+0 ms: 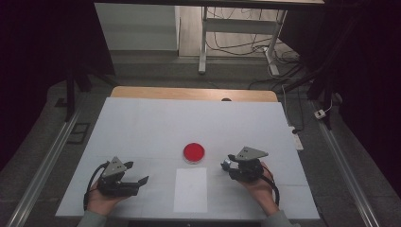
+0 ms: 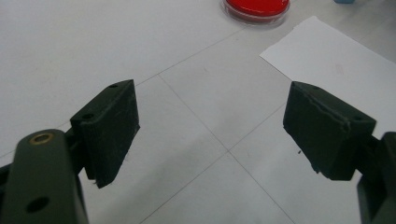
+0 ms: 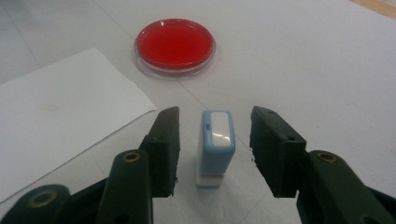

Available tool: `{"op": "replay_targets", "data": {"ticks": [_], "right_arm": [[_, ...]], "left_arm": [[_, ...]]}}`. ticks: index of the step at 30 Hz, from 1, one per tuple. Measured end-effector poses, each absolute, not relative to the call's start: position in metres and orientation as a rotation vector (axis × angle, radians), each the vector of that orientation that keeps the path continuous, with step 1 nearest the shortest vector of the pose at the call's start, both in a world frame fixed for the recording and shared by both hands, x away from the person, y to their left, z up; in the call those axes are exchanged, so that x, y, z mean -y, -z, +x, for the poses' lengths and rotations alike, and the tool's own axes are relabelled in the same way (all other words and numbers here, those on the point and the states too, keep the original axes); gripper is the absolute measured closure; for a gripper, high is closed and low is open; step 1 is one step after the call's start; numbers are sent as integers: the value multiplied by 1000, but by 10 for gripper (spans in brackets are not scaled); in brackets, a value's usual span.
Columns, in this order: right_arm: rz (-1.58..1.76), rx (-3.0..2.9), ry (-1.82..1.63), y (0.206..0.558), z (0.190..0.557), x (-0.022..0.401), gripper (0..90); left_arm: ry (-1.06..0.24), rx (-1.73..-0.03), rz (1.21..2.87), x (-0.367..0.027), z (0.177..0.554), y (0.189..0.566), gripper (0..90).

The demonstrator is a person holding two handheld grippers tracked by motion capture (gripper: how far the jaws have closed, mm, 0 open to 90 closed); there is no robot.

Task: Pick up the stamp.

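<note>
A small light-blue stamp (image 3: 216, 144) with a white base stands upright on the white table (image 1: 142, 127). It sits between the jaws of my right gripper (image 3: 215, 119), with a gap on each side, so the pads do not touch it and the gripper is open. In the high view the right gripper (image 1: 227, 161) is at the front right, pointing left. A round red dish (image 3: 174, 44) lies beyond the stamp. My left gripper (image 2: 210, 107) rests at the front left, wide open and holding nothing; in the high view that left gripper (image 1: 137, 172) points right.
A white paper sheet (image 1: 190, 189) lies at the table's front middle, between the two grippers, just below the red dish (image 1: 194, 152). Past the table's wooden far edge (image 1: 194, 93) are desk legs and floor cables. A metal rail runs along each side.
</note>
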State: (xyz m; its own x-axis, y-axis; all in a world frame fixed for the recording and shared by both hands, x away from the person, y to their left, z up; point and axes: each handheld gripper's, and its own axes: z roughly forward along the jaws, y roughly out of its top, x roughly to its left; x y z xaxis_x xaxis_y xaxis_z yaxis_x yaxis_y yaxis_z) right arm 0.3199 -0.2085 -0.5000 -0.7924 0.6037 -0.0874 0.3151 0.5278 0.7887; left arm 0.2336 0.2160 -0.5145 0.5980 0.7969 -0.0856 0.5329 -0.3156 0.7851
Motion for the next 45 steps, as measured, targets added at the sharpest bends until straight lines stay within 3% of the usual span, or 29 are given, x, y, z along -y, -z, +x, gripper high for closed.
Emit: {"op": "replay_targets", "data": {"ticks": [6,12,45], "right_arm": [[766,-2412,-1159,502,320,209,613],[753,-2419,-1175,502,320,209,751],[769,-2285,-1339,482,311,218,755]], "left_arm": [[-408,-1054,2004,-216,233,515,190],[-407,-1056,2003,-216,234,515,191],[-416,-1062,2003,-216,234,516,192]]}}
